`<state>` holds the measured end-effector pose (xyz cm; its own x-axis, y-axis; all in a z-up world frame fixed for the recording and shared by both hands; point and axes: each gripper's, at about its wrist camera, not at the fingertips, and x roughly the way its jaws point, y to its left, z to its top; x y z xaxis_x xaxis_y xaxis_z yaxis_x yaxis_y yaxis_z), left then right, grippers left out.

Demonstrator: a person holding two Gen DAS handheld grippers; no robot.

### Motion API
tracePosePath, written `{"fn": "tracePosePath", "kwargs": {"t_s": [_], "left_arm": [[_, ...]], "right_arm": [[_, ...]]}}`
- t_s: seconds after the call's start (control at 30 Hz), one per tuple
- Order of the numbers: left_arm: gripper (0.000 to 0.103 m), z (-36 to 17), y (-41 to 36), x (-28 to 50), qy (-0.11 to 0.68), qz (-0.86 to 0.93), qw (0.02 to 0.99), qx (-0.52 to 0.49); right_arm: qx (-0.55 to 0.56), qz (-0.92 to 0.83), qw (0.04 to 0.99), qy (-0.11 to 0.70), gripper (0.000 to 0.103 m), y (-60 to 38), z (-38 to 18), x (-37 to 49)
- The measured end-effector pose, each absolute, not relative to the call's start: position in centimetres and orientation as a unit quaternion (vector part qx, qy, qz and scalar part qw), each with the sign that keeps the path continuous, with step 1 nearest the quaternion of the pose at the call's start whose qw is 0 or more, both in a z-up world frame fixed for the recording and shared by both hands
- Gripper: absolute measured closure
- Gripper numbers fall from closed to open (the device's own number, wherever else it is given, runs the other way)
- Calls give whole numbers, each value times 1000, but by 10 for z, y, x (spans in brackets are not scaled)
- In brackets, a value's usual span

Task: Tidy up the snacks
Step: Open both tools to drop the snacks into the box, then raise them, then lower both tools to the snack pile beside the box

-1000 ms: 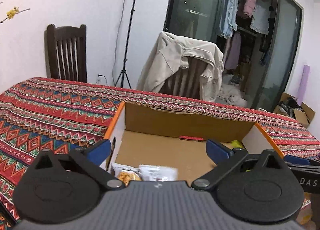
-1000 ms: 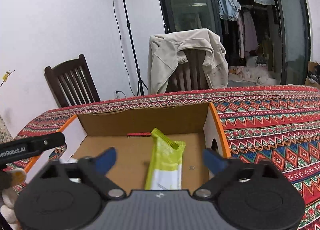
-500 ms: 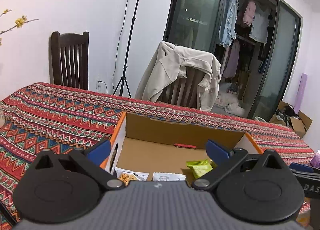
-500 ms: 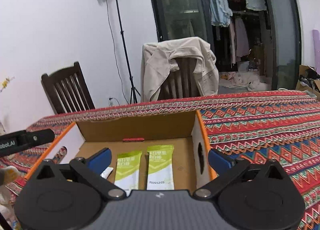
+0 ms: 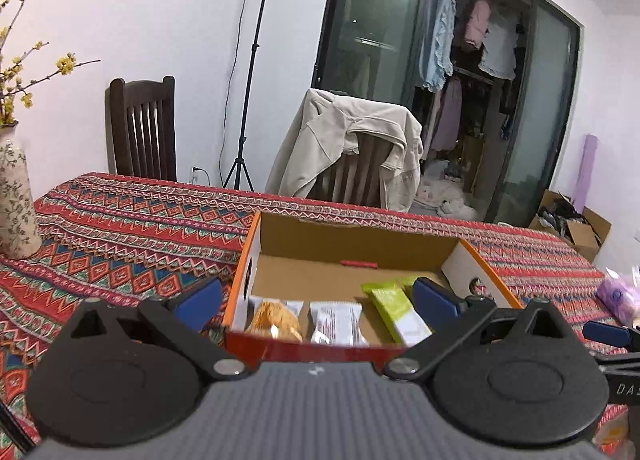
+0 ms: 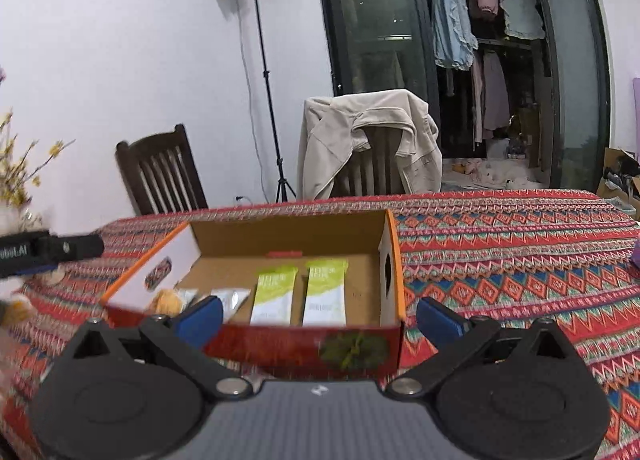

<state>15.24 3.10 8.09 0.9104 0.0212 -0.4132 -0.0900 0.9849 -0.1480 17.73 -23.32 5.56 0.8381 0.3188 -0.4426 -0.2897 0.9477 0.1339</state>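
Note:
An open cardboard box [image 5: 352,236] [image 6: 280,238] with orange rims and a red front wall sits on the patterned tablecloth. Inside lie an orange-brown snack pack [image 5: 276,320] [image 6: 166,300], a white pack [image 5: 336,322] [image 6: 230,298] and two green-and-white bars [image 6: 276,292] [image 6: 326,288], one showing in the left wrist view [image 5: 396,310]. My left gripper [image 5: 316,302] is open, pulled back in front of the box with nothing between its blue pads. My right gripper [image 6: 320,316] is open too, in front of the red wall and empty.
A flowered vase [image 5: 16,203] with yellow-blossom branches stands at the table's left. A purple packet [image 5: 618,296] lies at the right edge. Behind the table are a dark wooden chair [image 5: 144,131], a chair draped with a beige jacket [image 5: 352,151] and a light stand [image 5: 244,107].
Both grippers have drawn back and up from the box, so its red front wall now shows. The green bar the right gripper was over now lies flat beside the other one.

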Motion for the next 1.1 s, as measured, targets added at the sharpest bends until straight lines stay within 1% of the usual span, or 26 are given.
{"fn": "tracePosePath", "kwargs": {"t_s": [0.33, 0.57, 0.77, 1.1], "left_arm": [[0, 48, 36, 98, 224, 17, 970, -95], [0, 27, 40, 71, 217, 20, 972, -90], [0, 16, 43, 65, 212, 29, 974, -76], [0, -2, 52, 66, 214, 33, 973, -80]], "right_arm": [[13, 168, 951, 258, 0, -235, 24, 122], [13, 164, 948, 271, 0, -235, 8, 103], [5, 159, 947, 280, 0, -237, -5, 94], [1, 141, 948, 285, 0, -247, -12, 91]]}}
